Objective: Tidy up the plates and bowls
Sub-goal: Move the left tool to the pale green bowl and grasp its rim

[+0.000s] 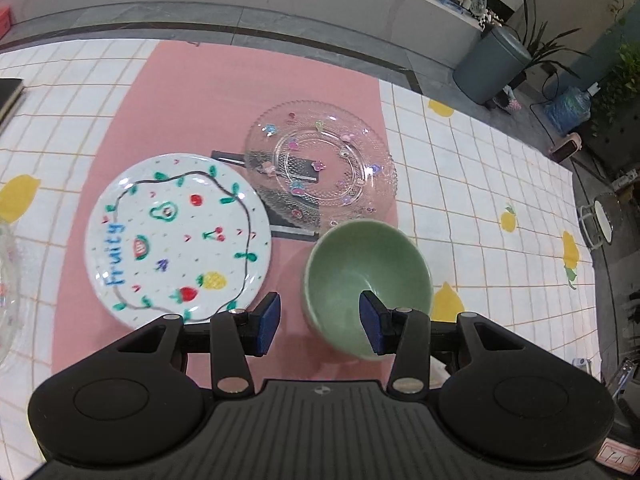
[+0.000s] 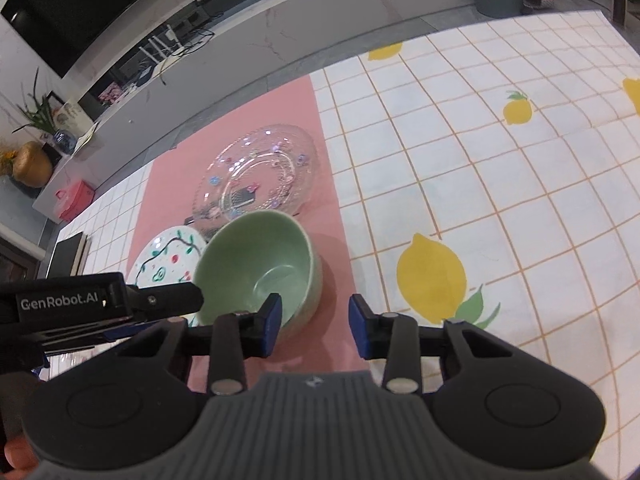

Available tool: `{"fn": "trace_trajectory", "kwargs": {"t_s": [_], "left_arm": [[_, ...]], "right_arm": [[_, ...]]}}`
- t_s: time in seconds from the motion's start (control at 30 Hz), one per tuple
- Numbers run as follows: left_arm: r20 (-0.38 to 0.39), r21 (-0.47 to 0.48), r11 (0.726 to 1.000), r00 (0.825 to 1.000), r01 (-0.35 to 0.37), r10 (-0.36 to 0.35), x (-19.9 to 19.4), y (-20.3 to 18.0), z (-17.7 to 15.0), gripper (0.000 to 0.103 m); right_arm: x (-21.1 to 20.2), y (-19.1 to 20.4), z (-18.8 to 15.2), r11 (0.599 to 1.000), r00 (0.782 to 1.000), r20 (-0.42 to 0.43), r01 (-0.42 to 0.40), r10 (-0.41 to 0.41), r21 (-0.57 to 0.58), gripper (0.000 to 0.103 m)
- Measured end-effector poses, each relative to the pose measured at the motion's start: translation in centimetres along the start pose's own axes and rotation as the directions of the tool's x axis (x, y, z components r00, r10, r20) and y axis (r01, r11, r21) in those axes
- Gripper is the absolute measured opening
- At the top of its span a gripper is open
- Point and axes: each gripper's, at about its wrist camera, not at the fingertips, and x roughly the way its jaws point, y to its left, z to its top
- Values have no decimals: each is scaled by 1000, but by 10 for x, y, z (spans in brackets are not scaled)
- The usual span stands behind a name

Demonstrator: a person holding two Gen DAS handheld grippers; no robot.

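A green bowl point(image 1: 366, 276) stands on the pink mat point(image 1: 192, 100), also in the right wrist view point(image 2: 260, 264). My left gripper point(image 1: 319, 326) is open astride the bowl's near left rim, its right finger inside the bowl. My right gripper point(image 2: 314, 330) is open astride the bowl's near right rim, its left finger inside. A white fruit-painted plate point(image 1: 178, 236) lies left of the bowl, also in the right wrist view point(image 2: 166, 256). A clear glass plate point(image 1: 320, 164) with small charms rests on a black stand behind the bowl, also in the right wrist view point(image 2: 256, 174).
A checked tablecloth with lemon prints point(image 1: 480, 200) covers the table. Another glass dish point(image 1: 6, 280) shows at the far left edge. A dark book-like object point(image 1: 8, 96) lies at the left. The left gripper's body point(image 2: 80, 308) shows in the right wrist view.
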Motion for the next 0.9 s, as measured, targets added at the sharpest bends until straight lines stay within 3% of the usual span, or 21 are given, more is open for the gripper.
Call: {"fn": "trace_trajectory", "kwargs": {"t_s": [0.27, 0.47, 0.6, 0.9], "left_arm": [[-41, 5, 999, 998, -38, 38, 31, 0, 7, 50], [-47, 15, 999, 998, -50, 50, 42, -1, 10, 21], [-46, 23, 997, 996, -77, 78, 45, -3, 10, 8], [-34, 48, 995, 996, -86, 88, 33, -9, 2, 7]], "right_arm": [[25, 2, 6, 999, 1000, -24, 1, 0, 38, 20], [33, 6, 9, 1000, 1000, -20, 10, -10, 25, 13], [34, 6, 11, 1000, 1000, -23, 9, -8, 26, 12], [23, 6, 5, 999, 999, -28, 23, -22, 28, 10]]}}
